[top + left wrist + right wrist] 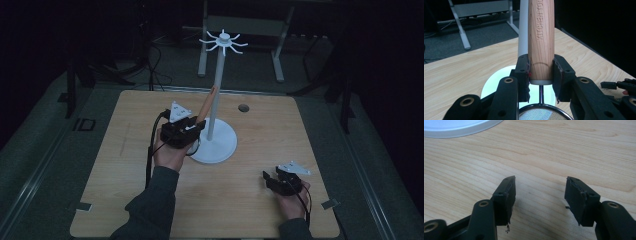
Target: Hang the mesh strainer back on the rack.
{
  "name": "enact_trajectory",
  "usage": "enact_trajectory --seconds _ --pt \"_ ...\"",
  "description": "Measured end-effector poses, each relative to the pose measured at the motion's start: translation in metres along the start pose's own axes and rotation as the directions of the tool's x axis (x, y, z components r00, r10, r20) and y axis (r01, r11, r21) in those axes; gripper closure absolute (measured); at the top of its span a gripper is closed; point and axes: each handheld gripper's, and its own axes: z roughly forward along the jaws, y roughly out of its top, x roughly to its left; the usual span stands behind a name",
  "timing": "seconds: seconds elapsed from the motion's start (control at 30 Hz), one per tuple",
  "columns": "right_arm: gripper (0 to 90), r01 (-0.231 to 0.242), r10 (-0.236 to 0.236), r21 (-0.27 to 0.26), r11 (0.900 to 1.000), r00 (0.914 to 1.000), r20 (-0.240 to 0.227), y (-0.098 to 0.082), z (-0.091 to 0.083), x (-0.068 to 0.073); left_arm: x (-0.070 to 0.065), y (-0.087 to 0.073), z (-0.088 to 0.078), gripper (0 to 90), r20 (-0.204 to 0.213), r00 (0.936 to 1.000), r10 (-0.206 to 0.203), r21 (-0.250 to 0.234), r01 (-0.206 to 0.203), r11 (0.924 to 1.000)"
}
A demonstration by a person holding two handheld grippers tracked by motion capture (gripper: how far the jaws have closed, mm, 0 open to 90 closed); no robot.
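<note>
**Strainer handle held beside the white stand**

The left gripper (187, 131) was clamped on the wooden handle (541, 42) of a small mesh strainer, both pads pressing the handle's lower end from either side. In the left gripper view the handle rose upright between the jaws, with "KITCHEN TOO" stamped along it, and the strainer's round mesh bowl (541, 113) sat below the jaws, joined to the handle by a thin wire. From the high view the handle leaned against or just beside the pole of the white stand (216, 92), on the person's side of it; whether the two touched could not be told. The gripper hung over the near-left edge of the stand's round base (224, 146).

The right gripper (540, 192) rested well to the right of the stand, nearer the person, low over the wooden table (125, 165). Its jaws stood wide apart with bare tabletop between them.
</note>
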Motion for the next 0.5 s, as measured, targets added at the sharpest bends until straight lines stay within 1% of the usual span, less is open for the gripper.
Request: enact_trajectory --seconds 0.2,0.5 --pt "41.8 0.000 0.000 0.000 1.000 1.0000 0.000 0.0000 0.0000 -0.0001 -0.0007 0.0023 -0.0009 69.2 0.000 1.0000 0.001 0.000 -0.001 1.0000" --pt "41.7 -0.001 0.001 -0.001 1.000 1.0000 0.000 0.0000 -0.0001 -0.0001 -0.0020 0.0072 -0.0036 69.2 0.004 1.0000 -0.001 -0.015 0.001 0.9999"
